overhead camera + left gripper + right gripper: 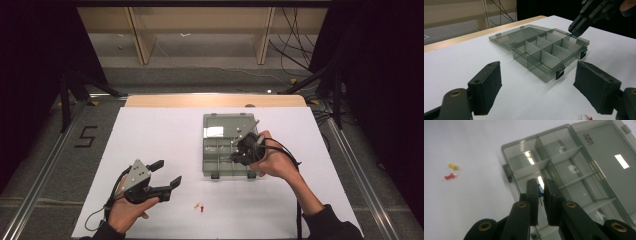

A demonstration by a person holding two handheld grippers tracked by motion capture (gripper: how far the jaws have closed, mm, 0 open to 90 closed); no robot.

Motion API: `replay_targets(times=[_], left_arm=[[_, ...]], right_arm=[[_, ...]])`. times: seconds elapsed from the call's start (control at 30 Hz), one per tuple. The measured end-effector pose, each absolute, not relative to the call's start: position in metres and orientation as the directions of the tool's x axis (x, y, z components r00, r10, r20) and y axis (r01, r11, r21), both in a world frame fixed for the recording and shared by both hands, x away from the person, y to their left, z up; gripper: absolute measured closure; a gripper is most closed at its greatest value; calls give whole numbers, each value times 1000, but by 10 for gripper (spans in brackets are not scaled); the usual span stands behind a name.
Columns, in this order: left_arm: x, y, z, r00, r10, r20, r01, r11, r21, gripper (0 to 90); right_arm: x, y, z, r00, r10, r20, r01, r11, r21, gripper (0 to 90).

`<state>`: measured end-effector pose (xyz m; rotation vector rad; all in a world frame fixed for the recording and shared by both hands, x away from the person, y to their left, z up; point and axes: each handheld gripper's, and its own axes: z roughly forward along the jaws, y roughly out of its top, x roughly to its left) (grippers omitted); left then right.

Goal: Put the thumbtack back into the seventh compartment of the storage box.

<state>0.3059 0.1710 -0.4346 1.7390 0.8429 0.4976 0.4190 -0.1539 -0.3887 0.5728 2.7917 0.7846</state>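
A smoky clear organiser box lies open on the white table, its lid folded back and several compartments showing. My right gripper hovers over the box's right side, shut on a small blue push pin whose blue tip also peeks out below the jaws. A yellow push pin and a red push pin lie loose on the table in front of the box. My left gripper rests at the lower left, open and holding nothing, aimed at the box.
The white sheet covers the table, with a wooden edge at the far side. Dark stands and cables sit on the floor beyond. Bare sheet lies left of the box and around the loose pins.
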Motion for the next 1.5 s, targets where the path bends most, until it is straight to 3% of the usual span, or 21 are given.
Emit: replay_targets(times=[0.47, 1.0, 1.5], left_arm=[[306, 171, -435, 663, 745, -75, 289, -162, 944, 208], [306, 170, -435, 665, 743, -76, 290, -162, 943, 208], [306, 170, -435, 666, 741, -78, 291, -162, 943, 208]], right_arm=[[435, -189, -393, -854, 510, -100, 405, 774, 487, 831], [444, -198, -414, -847, 520, -106, 443, 803, 398, 830], [445, -197, -424, -852, 515, -94, 450, 811, 373, 823]])
